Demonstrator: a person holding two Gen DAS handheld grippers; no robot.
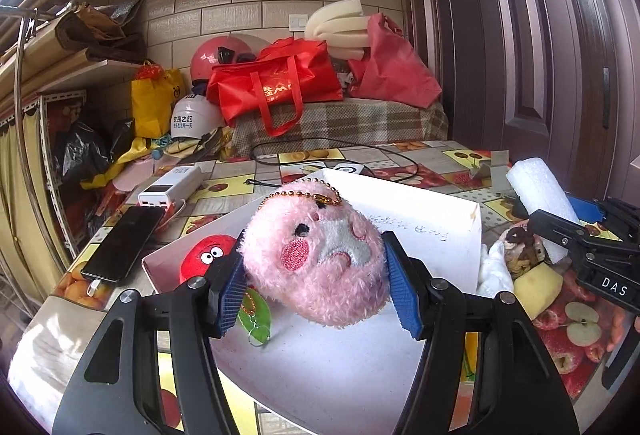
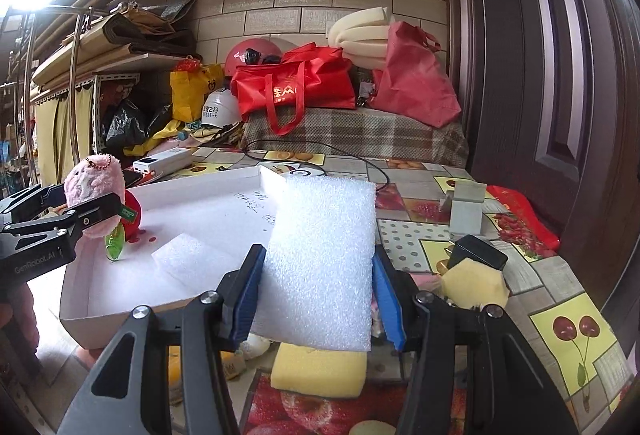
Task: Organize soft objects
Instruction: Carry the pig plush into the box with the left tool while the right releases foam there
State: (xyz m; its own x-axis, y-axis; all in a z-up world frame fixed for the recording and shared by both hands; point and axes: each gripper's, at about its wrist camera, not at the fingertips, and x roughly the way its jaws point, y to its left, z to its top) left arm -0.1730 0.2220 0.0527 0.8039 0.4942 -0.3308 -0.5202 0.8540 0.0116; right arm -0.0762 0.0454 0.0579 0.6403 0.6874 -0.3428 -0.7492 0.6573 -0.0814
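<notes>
Two claws loaded: left claw (image 1: 316, 275) pinches the plush (image 1: 320, 255), right claw (image 2: 316, 295) pinches foam (image 2: 320, 267), both lower-centre, poised for the box (image 2: 200, 183).

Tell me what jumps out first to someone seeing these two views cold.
The fluffy pink plush fills the middle of the left wrist view, clamped in the left gripper over the white box, where a red plush with googly eyes sits. In the right wrist view, a white foam sheet stands upright in the right gripper, a yellow sponge lying on the fruit-print tablecloth below it.
</notes>
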